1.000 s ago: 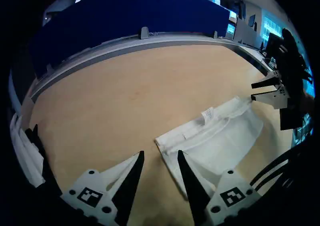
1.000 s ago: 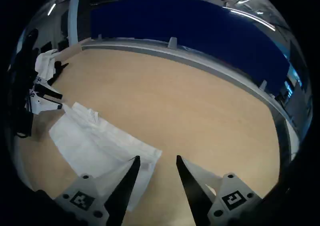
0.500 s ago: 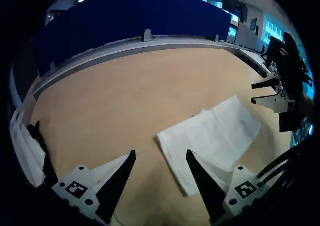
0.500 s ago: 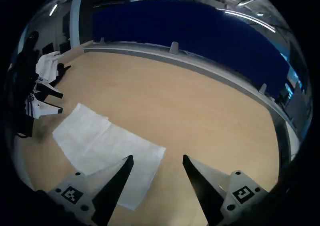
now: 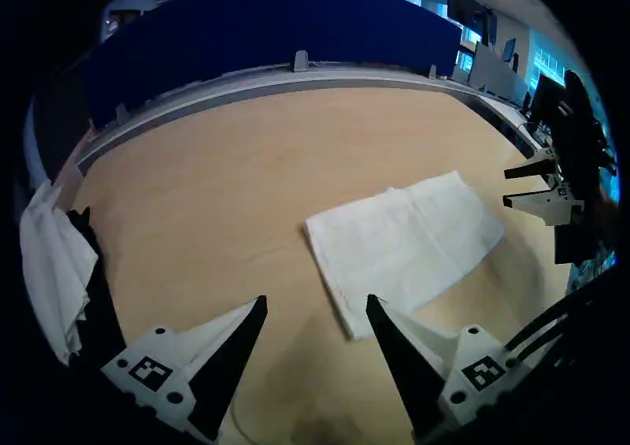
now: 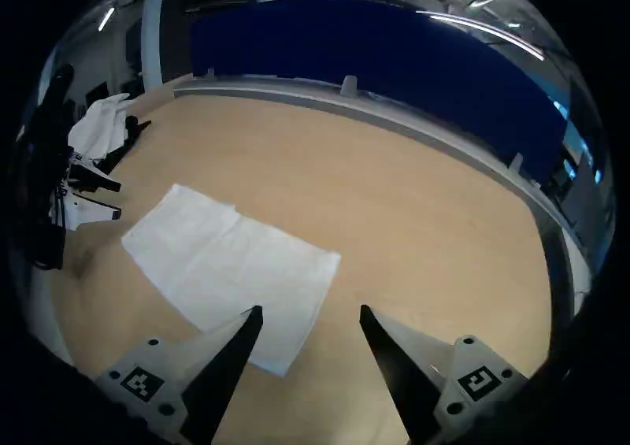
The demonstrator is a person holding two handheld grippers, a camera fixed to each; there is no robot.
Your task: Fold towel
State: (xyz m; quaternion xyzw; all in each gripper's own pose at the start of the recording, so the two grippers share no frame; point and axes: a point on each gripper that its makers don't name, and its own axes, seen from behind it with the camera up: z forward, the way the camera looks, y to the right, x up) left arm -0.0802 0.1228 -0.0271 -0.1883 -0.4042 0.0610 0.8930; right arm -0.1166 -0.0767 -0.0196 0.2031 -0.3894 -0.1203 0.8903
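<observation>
A white towel (image 5: 405, 244) lies flat and folded on the wooden table (image 5: 260, 161); in the right gripper view the towel (image 6: 232, 272) sits left of centre. My left gripper (image 5: 315, 307) is open, raised near the towel's near corner, holding nothing. My right gripper (image 6: 309, 315) is open too, hovering over the towel's near edge. The right gripper (image 5: 543, 189) appears at the far right of the left gripper view, beyond the towel. The left gripper (image 6: 93, 193) appears at the left of the right gripper view, beside the towel's far end.
A pile of white cloth (image 5: 51, 268) lies at the table's left edge, with a dark object beside it; the cloth pile (image 6: 102, 126) is also at the far left. A blue partition (image 5: 268, 27) and grey rail bound the table's far side. Monitors (image 5: 472, 20) stand beyond.
The towel's lifted flap was let go and now lies flat as a folded rectangle. Both grippers opened wider and drew back and up from the towel.
</observation>
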